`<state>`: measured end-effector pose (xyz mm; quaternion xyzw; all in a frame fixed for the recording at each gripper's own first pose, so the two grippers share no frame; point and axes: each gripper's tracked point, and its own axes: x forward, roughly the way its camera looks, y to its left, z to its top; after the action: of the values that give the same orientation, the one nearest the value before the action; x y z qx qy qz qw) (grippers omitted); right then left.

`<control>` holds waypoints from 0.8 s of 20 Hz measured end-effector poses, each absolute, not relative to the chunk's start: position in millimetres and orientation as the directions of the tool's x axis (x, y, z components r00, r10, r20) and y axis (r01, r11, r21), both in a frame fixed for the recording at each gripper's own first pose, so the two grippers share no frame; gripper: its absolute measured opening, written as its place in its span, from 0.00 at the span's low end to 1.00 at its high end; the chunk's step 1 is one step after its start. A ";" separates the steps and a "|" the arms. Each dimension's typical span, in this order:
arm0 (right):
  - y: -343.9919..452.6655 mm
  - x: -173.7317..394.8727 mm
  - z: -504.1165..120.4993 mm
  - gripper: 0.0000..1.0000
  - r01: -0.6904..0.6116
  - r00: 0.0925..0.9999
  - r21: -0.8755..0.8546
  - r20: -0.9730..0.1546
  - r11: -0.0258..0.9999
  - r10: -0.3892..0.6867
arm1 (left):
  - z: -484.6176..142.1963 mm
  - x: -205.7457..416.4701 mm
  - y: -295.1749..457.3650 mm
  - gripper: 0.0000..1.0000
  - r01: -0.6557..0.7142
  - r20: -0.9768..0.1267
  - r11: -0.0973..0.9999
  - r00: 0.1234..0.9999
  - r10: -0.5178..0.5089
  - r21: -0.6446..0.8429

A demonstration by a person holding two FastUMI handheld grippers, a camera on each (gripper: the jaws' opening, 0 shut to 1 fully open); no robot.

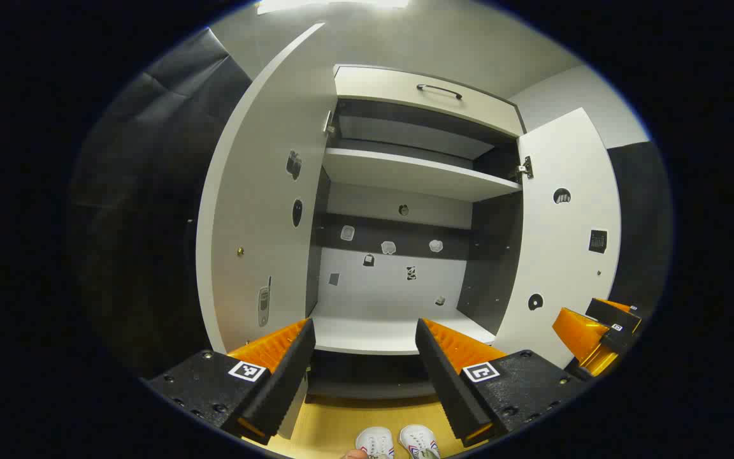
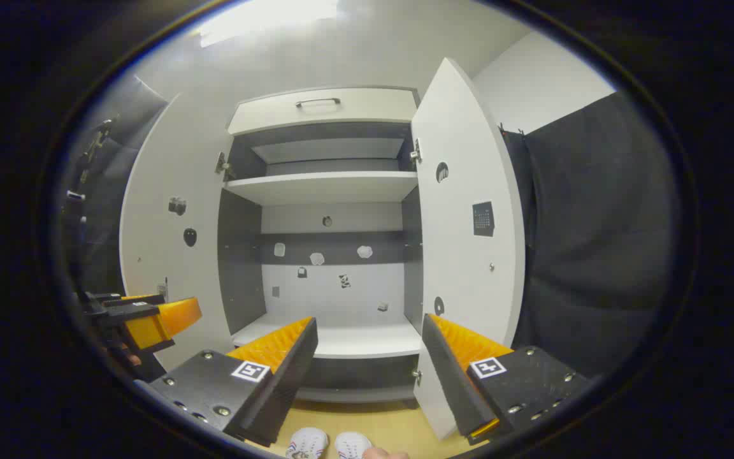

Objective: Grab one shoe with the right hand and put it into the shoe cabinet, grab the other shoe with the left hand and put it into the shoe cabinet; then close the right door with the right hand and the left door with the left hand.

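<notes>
The shoe cabinet [image 1: 405, 185] stands in front of me with both doors swung wide. Its left door [image 1: 259, 217] and right door [image 1: 564, 236] hang open, and the lower shelf [image 1: 392, 331] is bare. Two white shoes [image 1: 395, 441] sit side by side on the wooden floor just below the cabinet; they also appear at the bottom edge of the right gripper view [image 2: 329, 444]. My left gripper [image 1: 364, 376] is open above them with nothing between its fingers. My right gripper [image 2: 367, 376] is open too and holds nothing. Each gripper appears at the edge of the other's view [image 1: 596, 331] [image 2: 137, 322].
A drawer with a dark handle [image 1: 438, 90] tops the cabinet. An upper shelf [image 1: 418, 175] crosses its middle. Small stickers dot the back panel [image 1: 389, 268] and both doors. Dark cloth [image 2: 596, 229] hangs on either side. The floor [image 1: 335, 427] is light wood.
</notes>
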<state>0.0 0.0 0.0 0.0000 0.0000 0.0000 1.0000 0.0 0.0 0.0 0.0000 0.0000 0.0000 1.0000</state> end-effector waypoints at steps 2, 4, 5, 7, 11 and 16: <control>-0.5 0.7 -2.1 0.98 0.006 1.000 0.002 -0.002 1.000 -0.006 | -0.6 -0.4 0.9 0.93 0.001 -0.002 1.000 1.000 -0.001 0.009; 0.6 1.6 -3.7 0.98 0.009 1.000 0.006 -0.006 1.000 -0.009 | -0.3 -1.4 2.3 0.93 0.000 0.000 1.000 1.000 0.000 0.016; 1.0 1.5 -4.8 0.98 0.008 1.000 0.007 -0.012 1.000 -0.008 | -0.1 -2.0 2.9 0.92 -0.001 -0.001 1.000 1.000 0.001 0.015; 0.6 1.4 -6.6 0.98 0.008 1.000 0.010 -0.018 1.000 -0.008 | -0.6 -3.4 4.8 0.93 -0.005 -0.004 1.000 1.000 0.005 0.014; 2.0 0.7 -8.2 0.98 0.005 1.000 0.013 -0.025 1.000 -0.005 | -0.1 -5.5 9.1 0.93 -0.017 -0.008 1.000 1.000 0.017 0.016; 3.0 0.3 -27.1 0.98 0.000 0.998 0.012 -0.065 1.000 0.000 | 1.0 -9.5 11.5 0.96 -0.026 -0.006 0.999 1.000 0.026 0.024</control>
<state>0.3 3.0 -27.1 0.0058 0.0325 -0.0001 0.9995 -9.5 11.5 1.0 0.0120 0.0034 0.0132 0.9998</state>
